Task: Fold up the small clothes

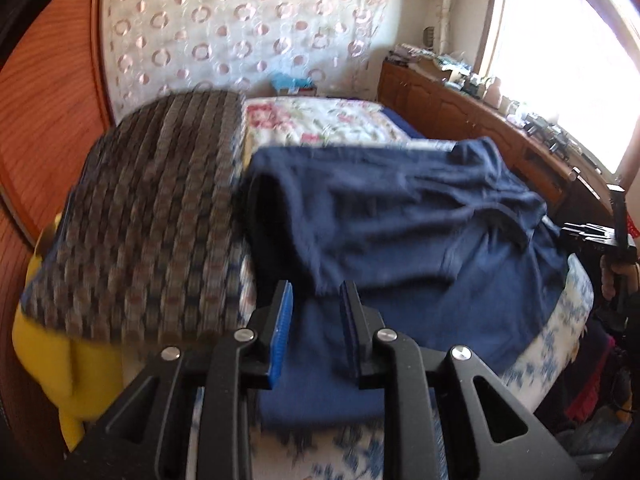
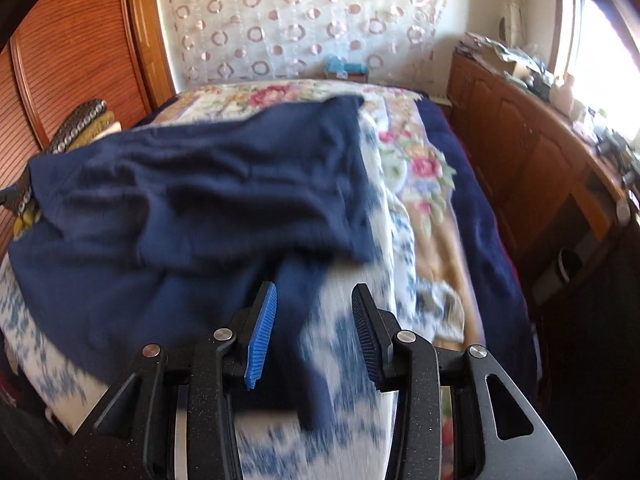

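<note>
A navy blue garment [image 1: 420, 220] lies rumpled and partly folded over itself on a blue-and-white patterned cover on the bed; it also shows in the right wrist view [image 2: 200, 200]. My left gripper [image 1: 316, 292] is open, its fingers just above the garment's near edge, holding nothing. My right gripper [image 2: 314, 294] is open over the garment's lower right corner and the cover, holding nothing. The right gripper also shows at the far right of the left wrist view [image 1: 600, 240].
A brown woven patterned cushion [image 1: 152, 220] with a yellow item [image 1: 60, 360] under it lies at the left of the garment. A floral quilt [image 2: 420, 168] covers the far bed. A wooden cabinet [image 2: 540, 152] with clutter runs along the right under the window.
</note>
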Demonstrator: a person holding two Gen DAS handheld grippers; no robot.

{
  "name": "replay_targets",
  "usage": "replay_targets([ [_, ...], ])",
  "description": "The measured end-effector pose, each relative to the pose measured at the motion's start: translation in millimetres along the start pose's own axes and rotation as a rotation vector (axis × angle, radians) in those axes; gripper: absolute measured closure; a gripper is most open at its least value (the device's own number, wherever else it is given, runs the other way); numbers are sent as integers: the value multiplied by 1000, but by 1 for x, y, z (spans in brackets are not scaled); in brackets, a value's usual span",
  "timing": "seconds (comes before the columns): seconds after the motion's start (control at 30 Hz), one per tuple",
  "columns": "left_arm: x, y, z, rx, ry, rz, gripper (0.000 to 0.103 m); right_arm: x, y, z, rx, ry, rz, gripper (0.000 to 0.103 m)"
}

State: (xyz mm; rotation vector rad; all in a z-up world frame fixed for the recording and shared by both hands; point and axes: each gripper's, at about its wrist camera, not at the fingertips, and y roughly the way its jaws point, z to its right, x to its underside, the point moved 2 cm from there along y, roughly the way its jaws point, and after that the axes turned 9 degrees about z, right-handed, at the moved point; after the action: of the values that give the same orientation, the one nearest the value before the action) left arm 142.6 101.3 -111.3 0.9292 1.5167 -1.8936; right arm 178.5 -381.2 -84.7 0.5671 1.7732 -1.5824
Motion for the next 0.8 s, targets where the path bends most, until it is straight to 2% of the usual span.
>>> replay_targets([
  [0.1, 24, -2, -9, -73, 6, -25, 81, 11, -2, 3, -10, 30, -8, 64],
  [0.2, 36, -2, -17, -79, -28, -46, 81, 18, -4, 3, -14, 46, -13, 64],
  [0.3, 44, 4, -22, -118, -16, -68, 80, 22, -4, -2, -5, 30, -20, 66],
  [0.47, 58, 16, -25, -119, -28, -120, 80, 28, -4, -10, 1, -7, -18, 89],
  [0.5, 60, 16, -25, -121, -24, -118, 80, 28, -5, -11, 7, -17, -14, 95],
  [0.57, 60, 16, -24, -122, -23, -110, 80, 28, -7, -12, 5, -27, -7, 100],
  [0.8, 64, 8, -23, -113, -43, -109, 80, 20, -65, -8, -12, 20, 95, 101],
])
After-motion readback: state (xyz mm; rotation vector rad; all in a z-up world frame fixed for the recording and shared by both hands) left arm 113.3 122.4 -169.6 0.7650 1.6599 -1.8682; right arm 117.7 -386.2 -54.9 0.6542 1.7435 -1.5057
